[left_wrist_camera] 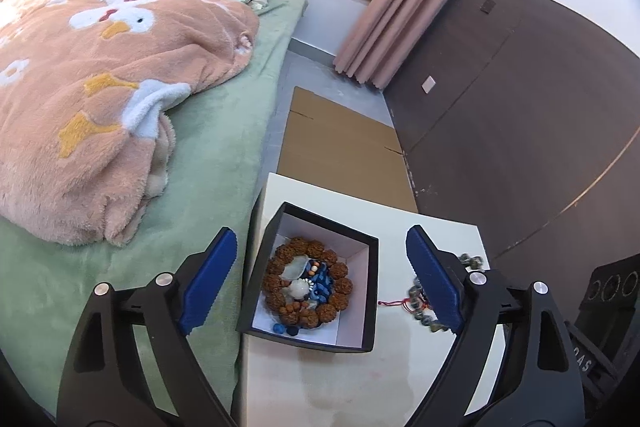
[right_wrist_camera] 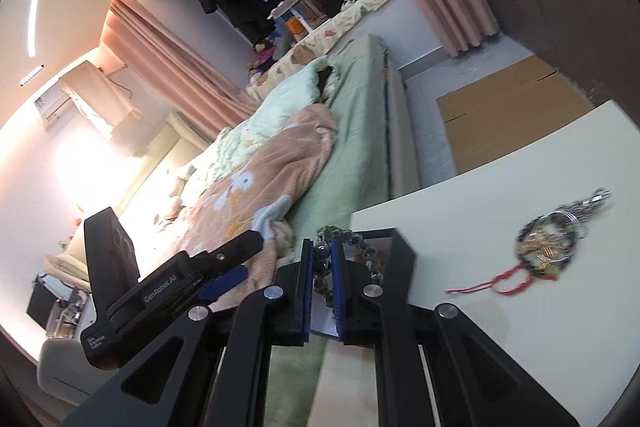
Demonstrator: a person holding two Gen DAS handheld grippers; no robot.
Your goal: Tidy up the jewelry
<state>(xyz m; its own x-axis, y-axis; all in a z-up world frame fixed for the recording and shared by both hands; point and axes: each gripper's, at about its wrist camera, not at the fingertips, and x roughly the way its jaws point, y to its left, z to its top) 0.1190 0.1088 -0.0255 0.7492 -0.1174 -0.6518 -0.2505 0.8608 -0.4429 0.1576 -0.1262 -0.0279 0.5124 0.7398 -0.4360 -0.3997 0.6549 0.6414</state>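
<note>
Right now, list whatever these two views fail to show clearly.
- Beaded bracelet in the right gripper, right wrist view: the fingers cover its middle.
- Red-cord piece on the table, left wrist view: a blue finger pad hides most of it.
- Same piece, right wrist view: blurred, beads unreadable.
- Box, left wrist view: small items inside the brown bead ring overlap, so they cannot be counted.

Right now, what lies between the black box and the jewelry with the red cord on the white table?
Only bare table: the left wrist view shows nothing between black box and red-corded jewelry.
</note>
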